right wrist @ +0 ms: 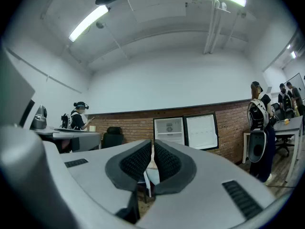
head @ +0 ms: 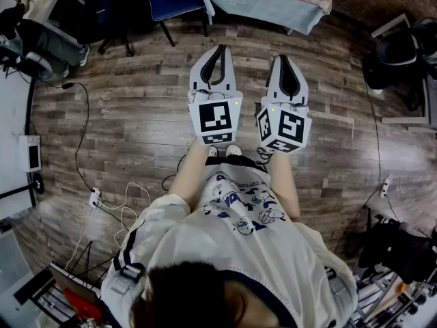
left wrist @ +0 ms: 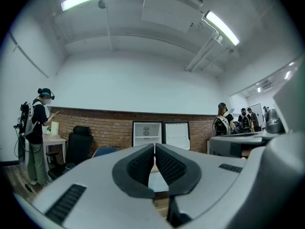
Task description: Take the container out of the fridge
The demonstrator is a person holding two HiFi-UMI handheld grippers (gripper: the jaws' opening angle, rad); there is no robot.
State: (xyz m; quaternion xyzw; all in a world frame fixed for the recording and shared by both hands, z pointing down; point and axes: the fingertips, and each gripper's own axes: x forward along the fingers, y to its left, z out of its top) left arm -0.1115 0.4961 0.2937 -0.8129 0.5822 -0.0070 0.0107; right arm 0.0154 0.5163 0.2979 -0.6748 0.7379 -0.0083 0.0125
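A small fridge [left wrist: 147,134] stands open against the far brick wall, its white door [left wrist: 177,136] swung to the right. The right gripper view shows the same fridge [right wrist: 168,130] and door [right wrist: 202,131]. Something small sits on an upper shelf, too far off to tell what it is. My left gripper [left wrist: 155,147] is shut with nothing between its jaws and points across the room at the fridge. My right gripper [right wrist: 152,142] is shut and empty too. In the head view both grippers, left [head: 220,52] and right [head: 285,60], are held side by side over the wooden floor.
A cloth-covered table [head: 266,2] stands just ahead of the grippers, between them and the fridge. Cables and a power strip [head: 95,197] lie on the floor at left. A black office chair [left wrist: 78,144] and standing people [left wrist: 35,132] [right wrist: 259,128] line the room's sides.
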